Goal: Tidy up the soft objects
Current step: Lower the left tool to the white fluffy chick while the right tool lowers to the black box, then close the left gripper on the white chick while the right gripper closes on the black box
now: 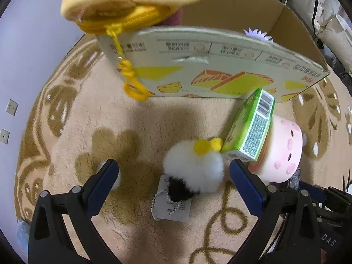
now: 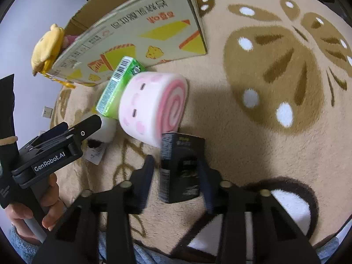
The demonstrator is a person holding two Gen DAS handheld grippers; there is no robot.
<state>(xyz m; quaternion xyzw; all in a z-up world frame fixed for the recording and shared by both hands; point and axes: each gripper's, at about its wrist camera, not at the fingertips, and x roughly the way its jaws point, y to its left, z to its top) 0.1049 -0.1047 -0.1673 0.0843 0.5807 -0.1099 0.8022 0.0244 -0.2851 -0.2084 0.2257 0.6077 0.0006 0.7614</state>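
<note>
A white fluffy plush (image 1: 193, 167) with yellow pom-poms, a black end and a paper tag on a bead chain lies on the rug. My left gripper (image 1: 173, 173) is open and straddles it from above, with its fingers clear of the fur on both sides. A pink swirl-roll plush (image 2: 154, 103) lies against a green carton (image 2: 114, 88). In the right wrist view a small black box (image 2: 180, 167) sits between the fingers of my right gripper (image 2: 176, 173); a thin strip of rug shows beside the left finger. A yellow plush pouch (image 1: 132, 0) hangs over the cardboard box's (image 1: 220, 70) near corner.
The open cardboard box (image 2: 136, 33) stands on a beige patterned rug (image 2: 275, 77), with a pale flower-shaped item (image 1: 257, 34) inside. A hand (image 2: 50, 209) grips the left gripper's handle at the left of the right wrist view. A wall with sockets lies to the left.
</note>
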